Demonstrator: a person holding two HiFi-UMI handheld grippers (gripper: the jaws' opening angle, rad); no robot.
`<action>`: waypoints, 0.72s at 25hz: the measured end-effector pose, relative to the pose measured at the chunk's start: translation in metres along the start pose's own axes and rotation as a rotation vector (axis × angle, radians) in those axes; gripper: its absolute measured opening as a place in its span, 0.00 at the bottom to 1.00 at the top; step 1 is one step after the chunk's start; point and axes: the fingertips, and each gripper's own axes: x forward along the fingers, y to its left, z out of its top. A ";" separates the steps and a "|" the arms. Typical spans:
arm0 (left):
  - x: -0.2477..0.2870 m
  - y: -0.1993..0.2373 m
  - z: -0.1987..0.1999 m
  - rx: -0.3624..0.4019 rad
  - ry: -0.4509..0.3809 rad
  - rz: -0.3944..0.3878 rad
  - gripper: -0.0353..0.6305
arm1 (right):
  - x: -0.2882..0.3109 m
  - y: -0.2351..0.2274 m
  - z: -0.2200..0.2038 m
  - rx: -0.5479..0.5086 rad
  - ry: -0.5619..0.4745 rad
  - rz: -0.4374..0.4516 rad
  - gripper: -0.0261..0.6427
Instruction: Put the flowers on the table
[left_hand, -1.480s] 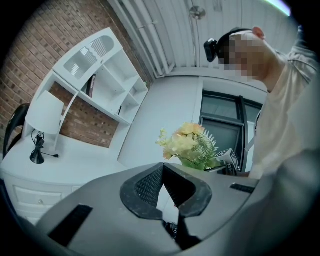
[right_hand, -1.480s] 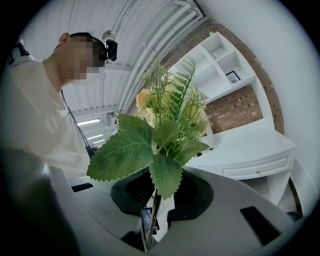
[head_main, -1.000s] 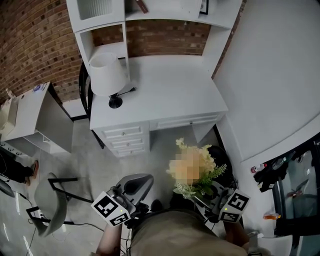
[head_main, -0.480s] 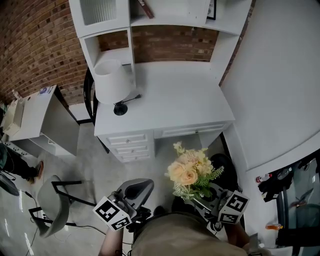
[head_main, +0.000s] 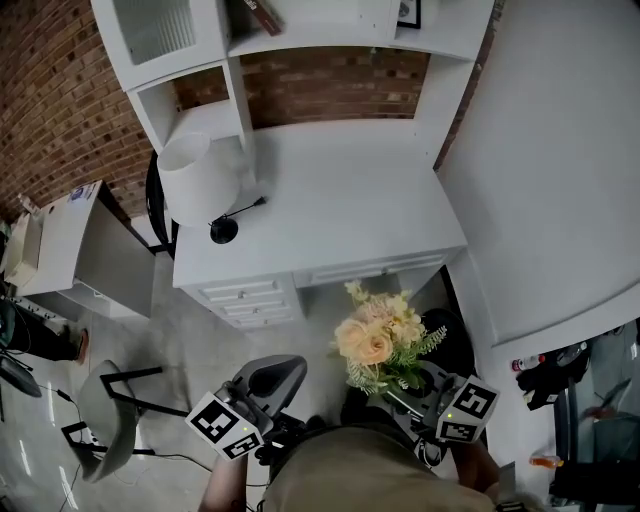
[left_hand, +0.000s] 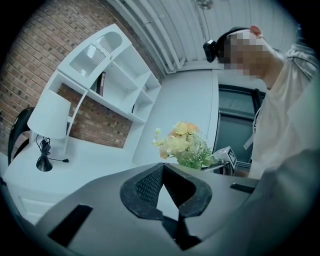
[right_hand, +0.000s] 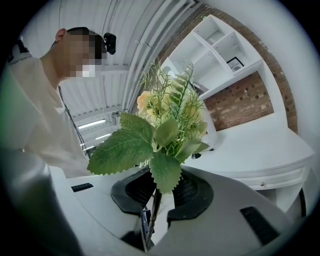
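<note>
The flowers are a cream and peach bouquet with green leaves. My right gripper is shut on their stems and holds them upright over the floor, just in front of the white table. In the right gripper view the stems run down between the pads and the leafy bouquet fills the middle. My left gripper hangs lower left of the bouquet, its tips meeting with nothing between them. The left gripper view shows the flowers beyond its jaws.
A white lamp with a black base stands at the table's left end, under a white shelf unit. A grey chair stands at lower left and a white side table at the left. Drawers face me.
The head view has shifted a little, so the table and lamp sit slightly further left. The bouquet stays in my right gripper; both grippers have hardly moved.
</note>
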 end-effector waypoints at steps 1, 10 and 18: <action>0.008 0.001 0.000 0.004 0.007 0.002 0.07 | -0.003 -0.009 0.002 0.003 -0.001 -0.008 0.16; 0.067 0.005 0.004 0.023 0.053 0.041 0.07 | -0.036 -0.096 0.028 -0.011 -0.016 -0.099 0.16; 0.119 0.008 0.009 0.063 0.072 0.084 0.07 | -0.057 -0.156 0.048 -0.027 -0.025 -0.106 0.16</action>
